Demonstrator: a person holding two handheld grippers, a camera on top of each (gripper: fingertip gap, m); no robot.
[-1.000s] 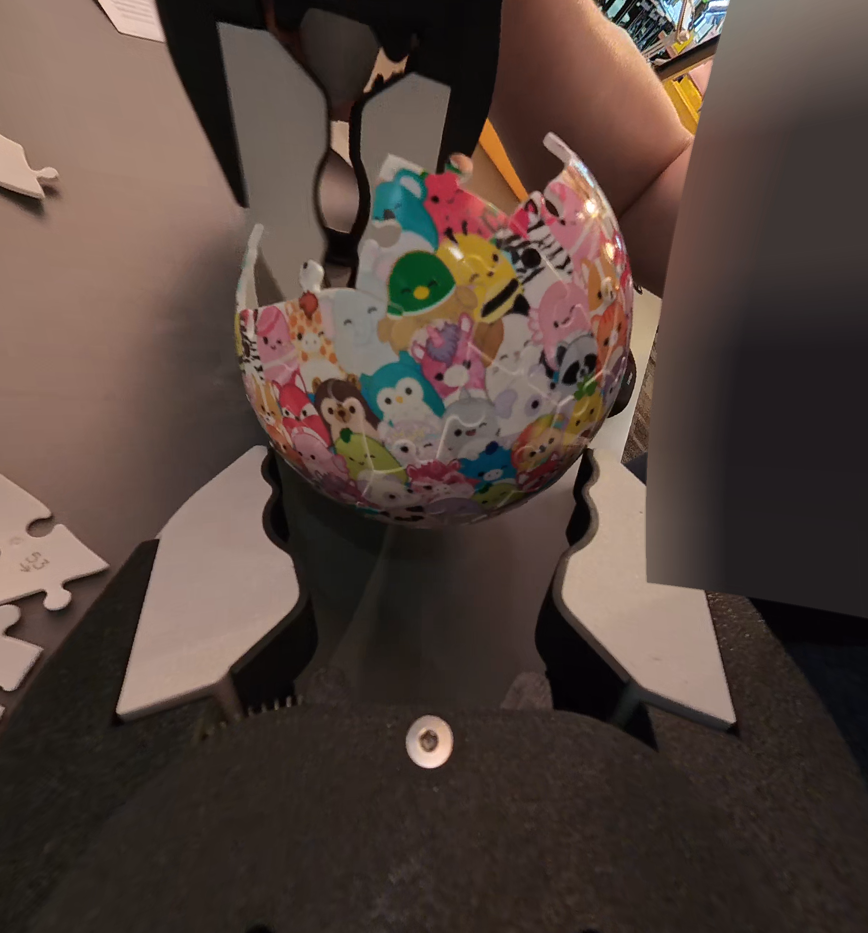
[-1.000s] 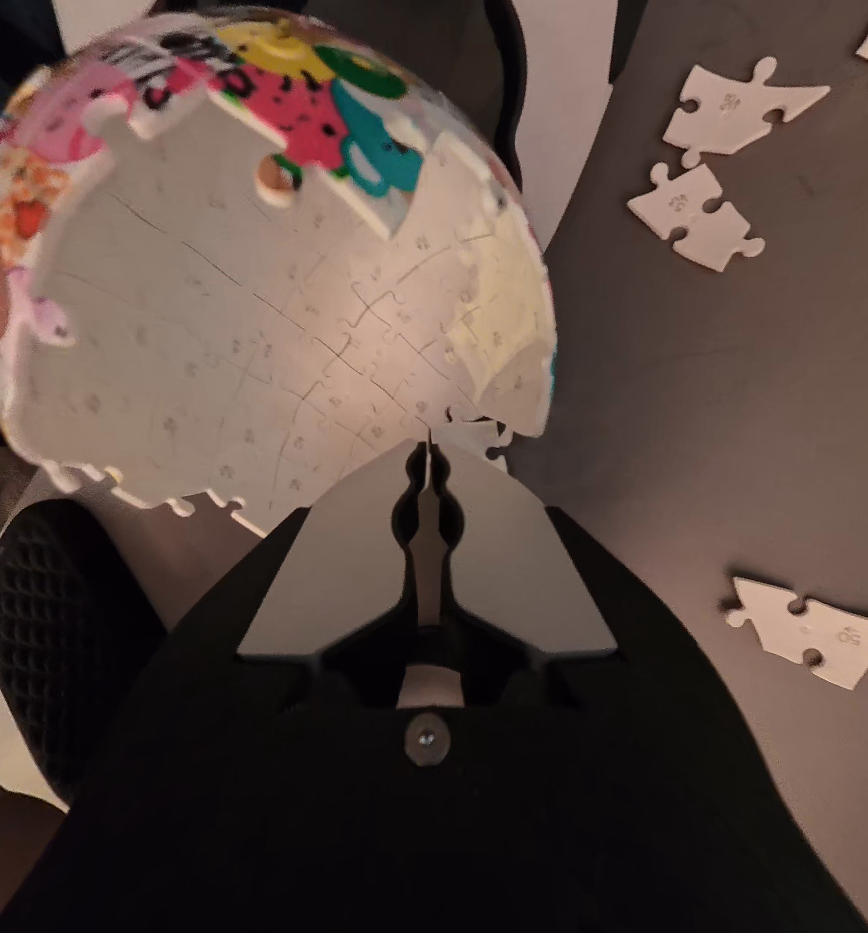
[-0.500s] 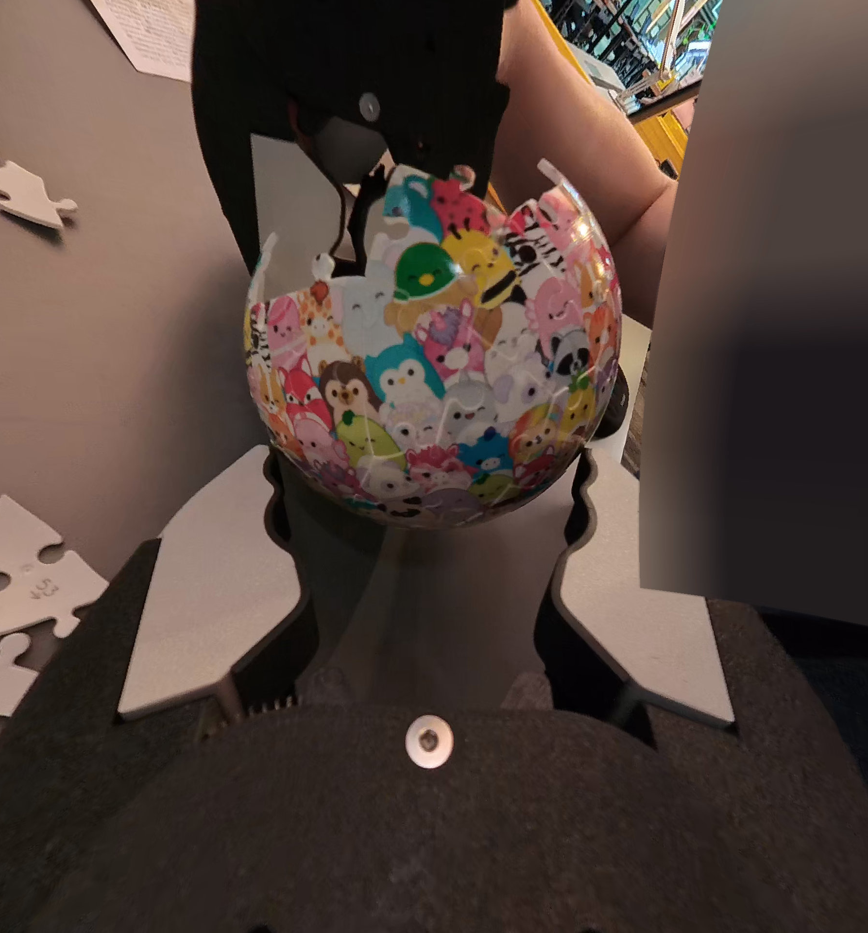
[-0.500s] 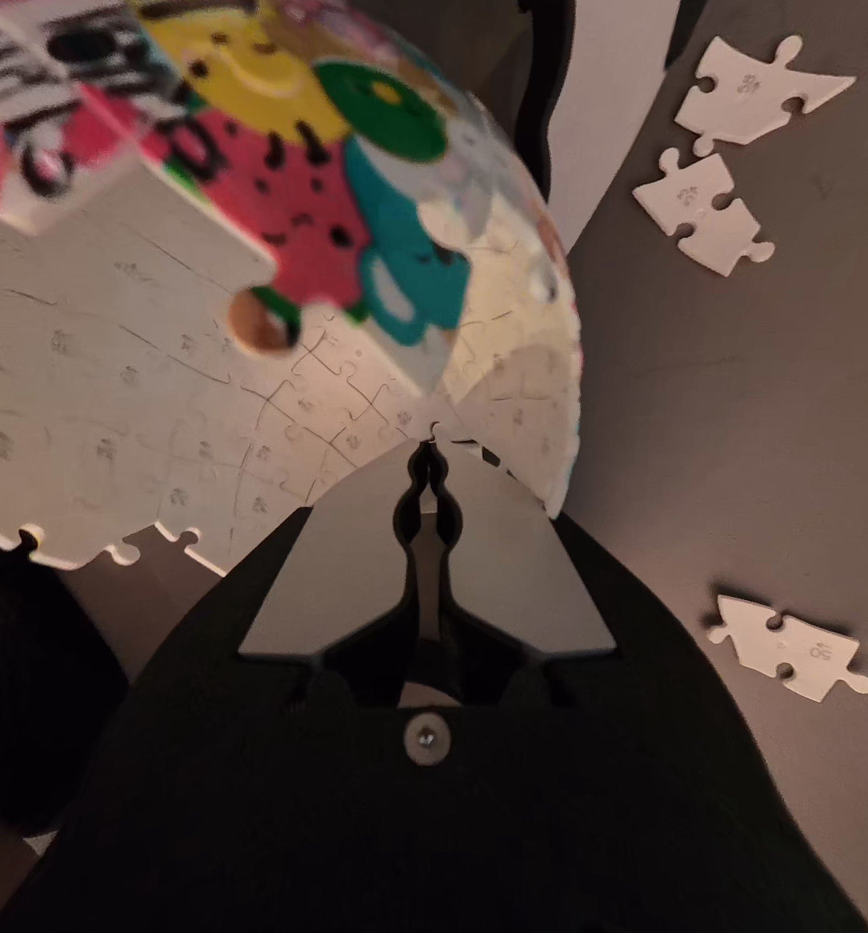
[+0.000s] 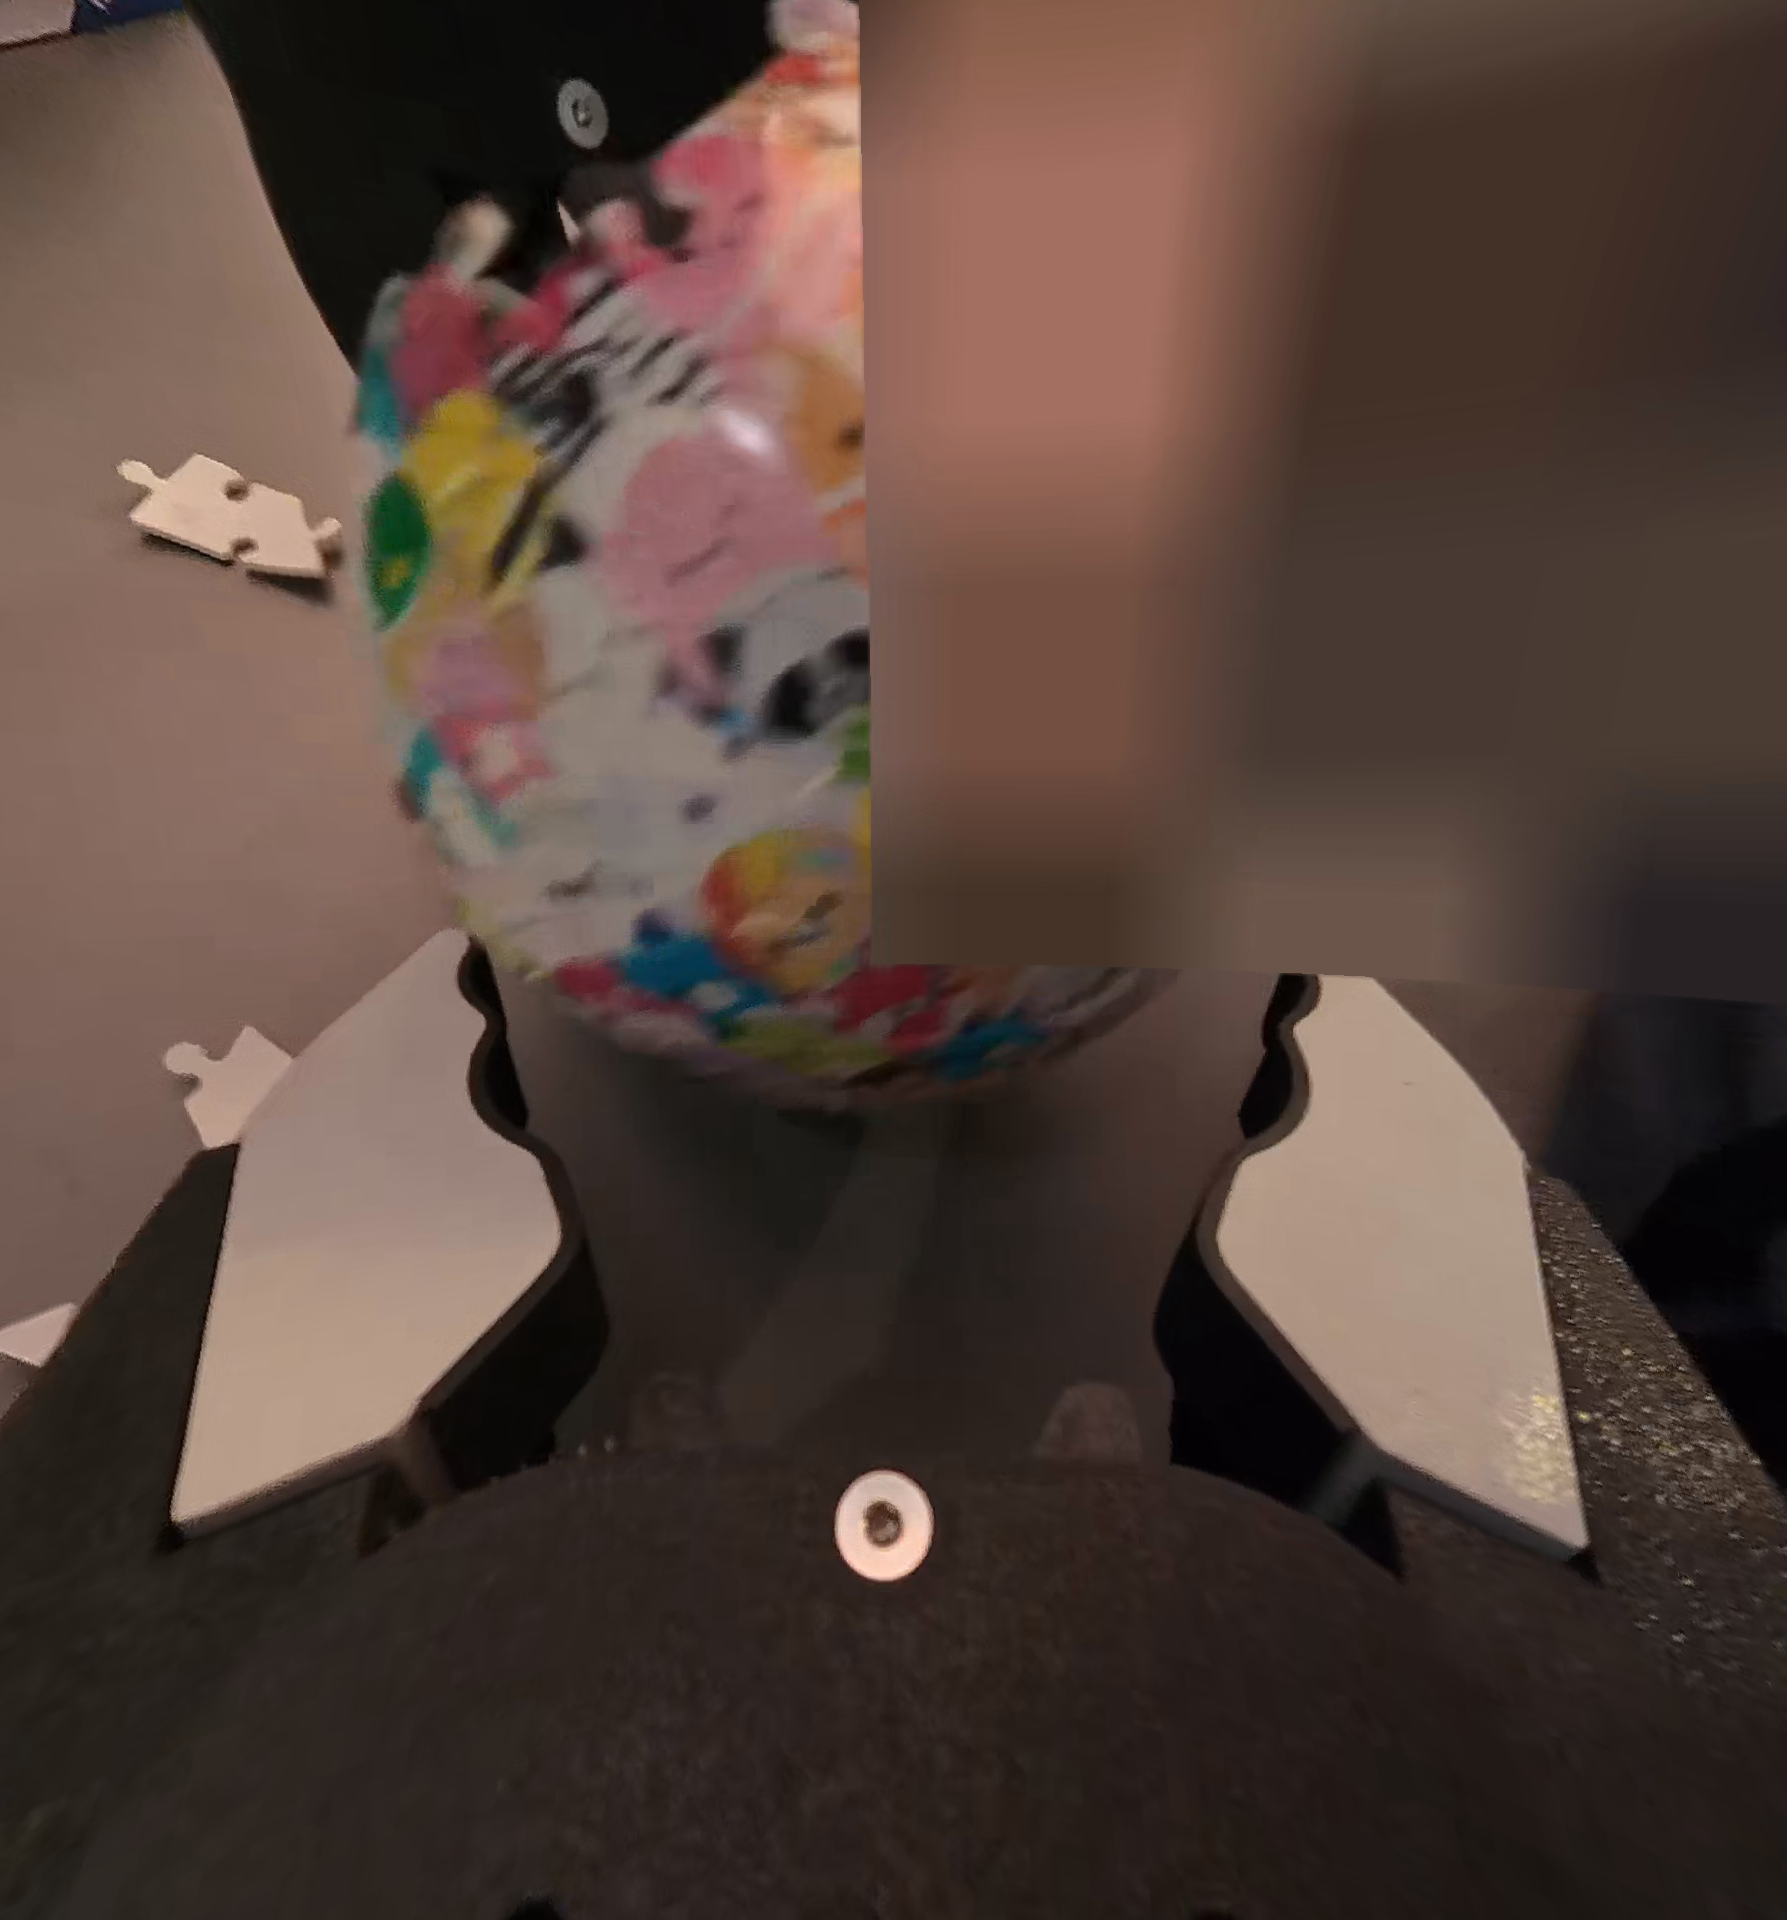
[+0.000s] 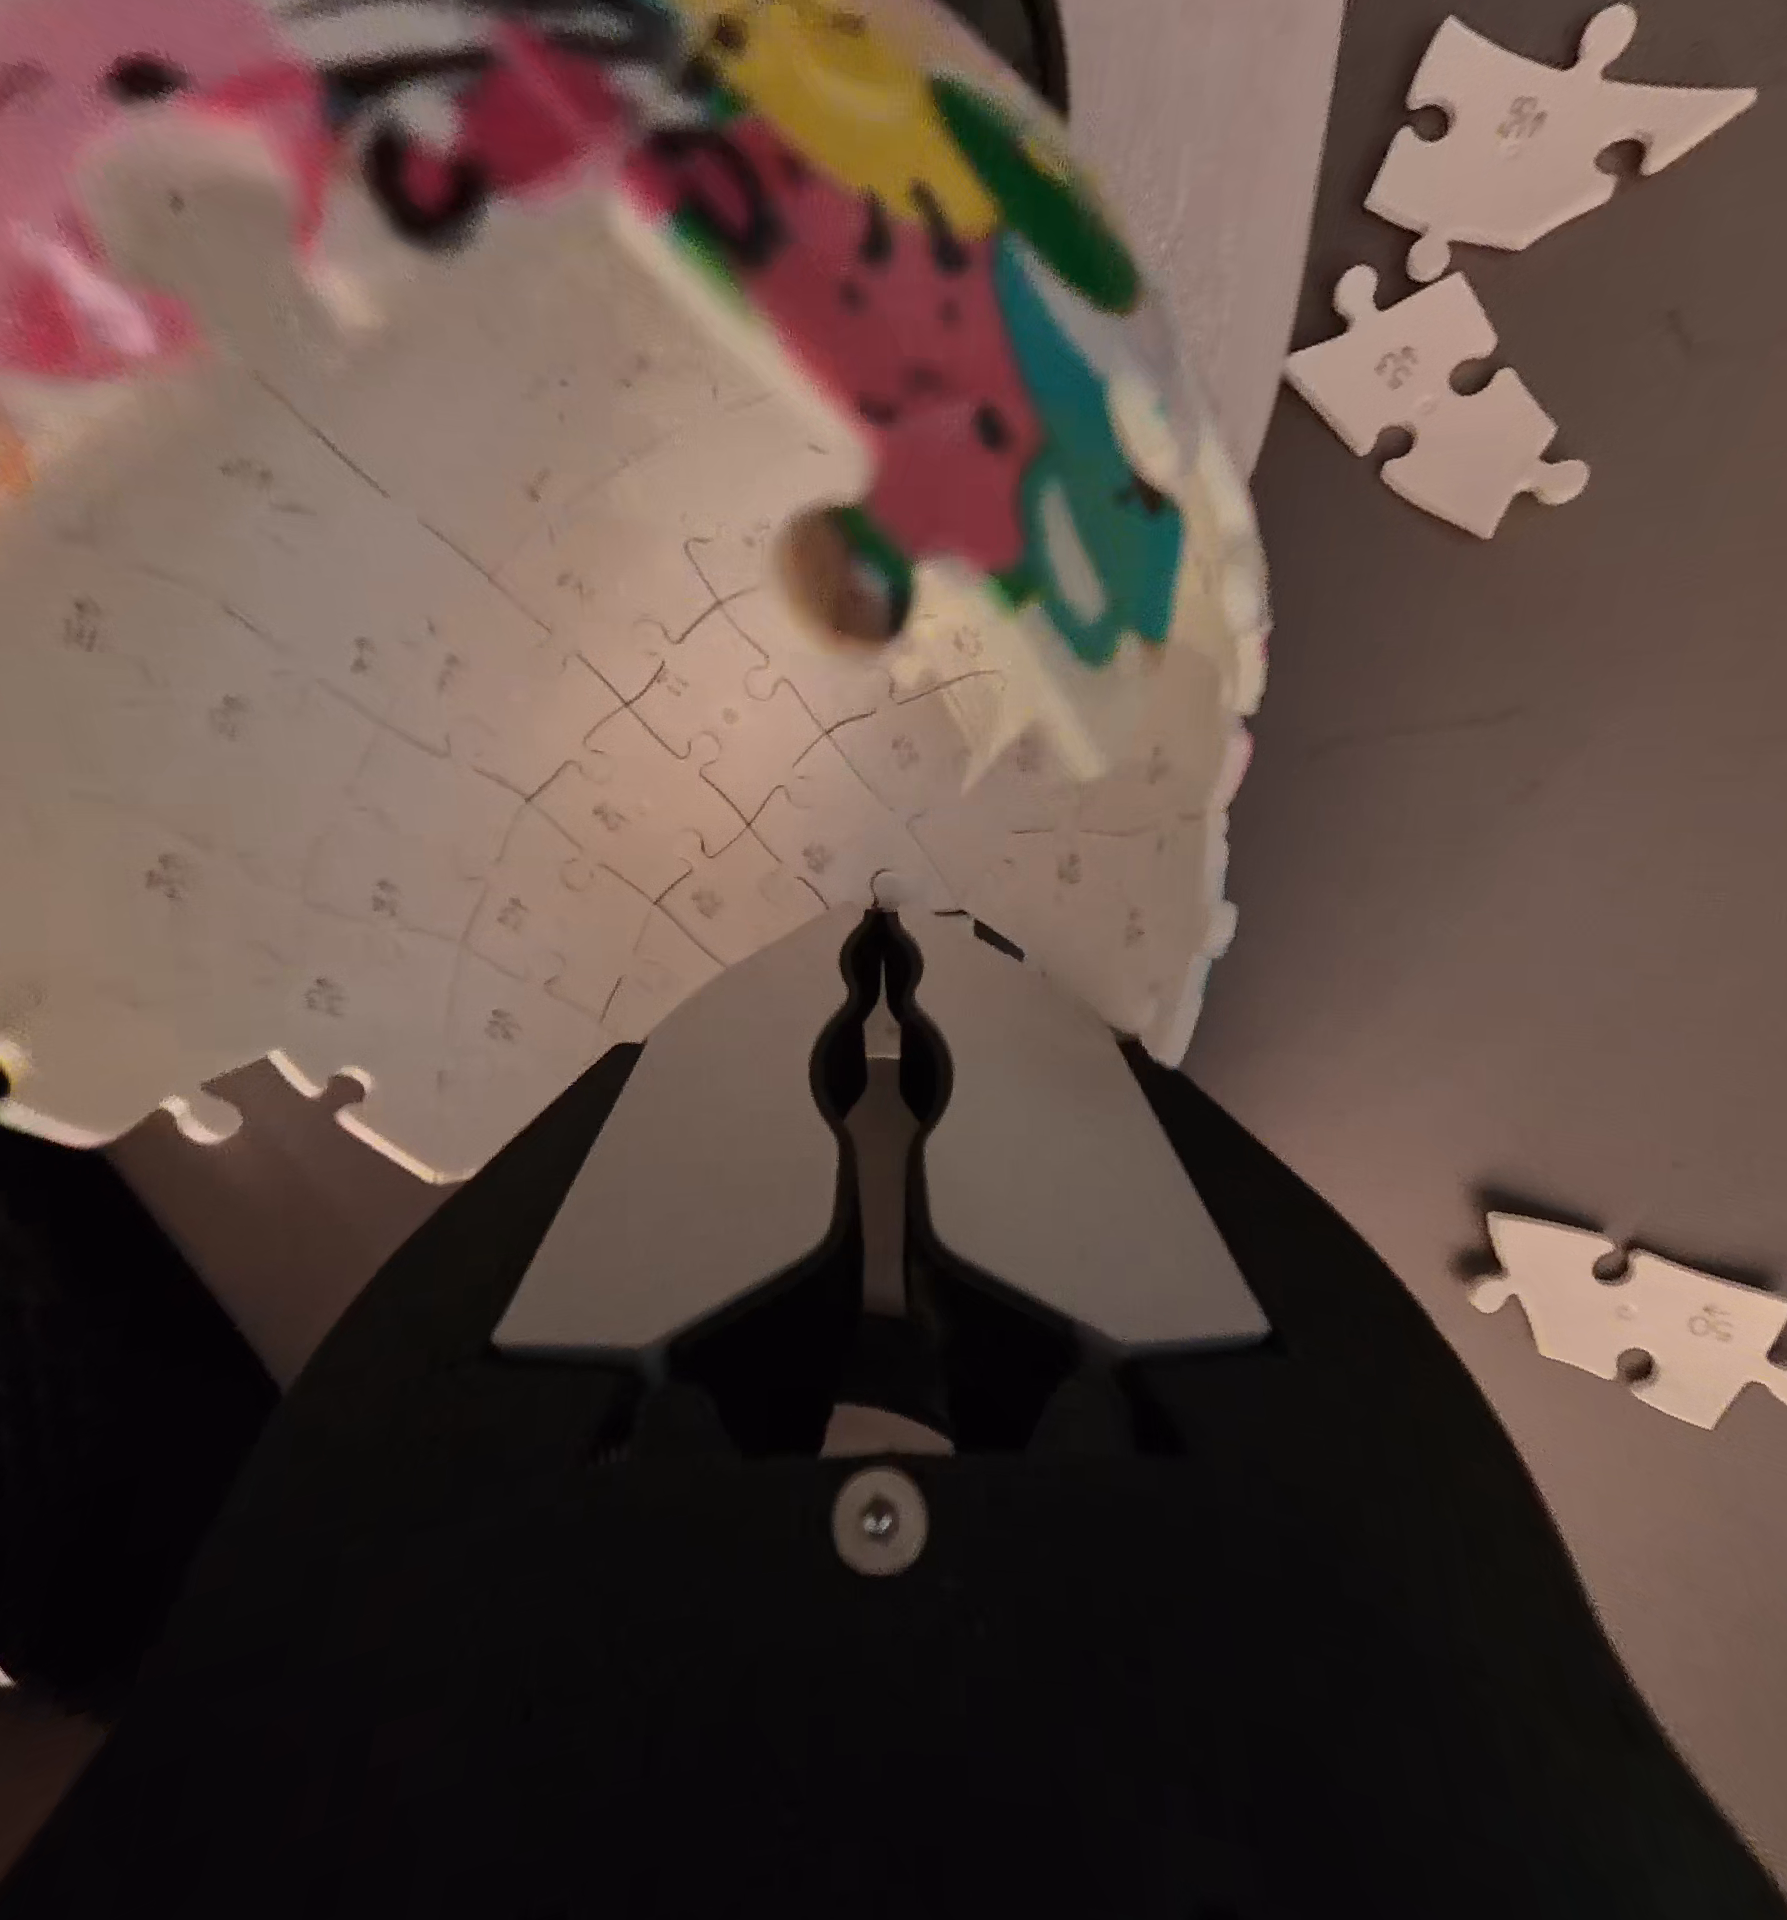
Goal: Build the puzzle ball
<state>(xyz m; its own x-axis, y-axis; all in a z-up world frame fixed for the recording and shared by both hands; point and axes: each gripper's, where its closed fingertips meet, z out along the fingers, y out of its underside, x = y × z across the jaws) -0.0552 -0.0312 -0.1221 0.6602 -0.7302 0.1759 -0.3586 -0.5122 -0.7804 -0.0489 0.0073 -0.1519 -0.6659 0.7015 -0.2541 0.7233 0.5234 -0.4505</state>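
Grey left fingers (image 5: 873, 1122) gape wide, gripping nothing; the ball (image 5: 619, 644) hangs just beyond them, probably awaiting support. Pinched on the ball's (image 6: 556, 727) rim, the right fingers (image 6: 881, 920) likely carry it, loose pieces (image 6: 1440, 400) lying rightward on the desk (image 6: 1491, 831).

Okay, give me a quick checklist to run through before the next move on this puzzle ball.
1. Right hand-held gripper closed on the puzzle ball rim: ok, jaws pinched at the edge.
2. Left hand-held gripper free: ok, jaws wide open, nothing held.
3. Ball steady: not ok, motion-blurred in both views.
4. Ball complete: not ok, the white inside is exposed.
5. Loose pieces reachable on the table: ok, lying white side up.
6. Which piece fits next: cannot tell.
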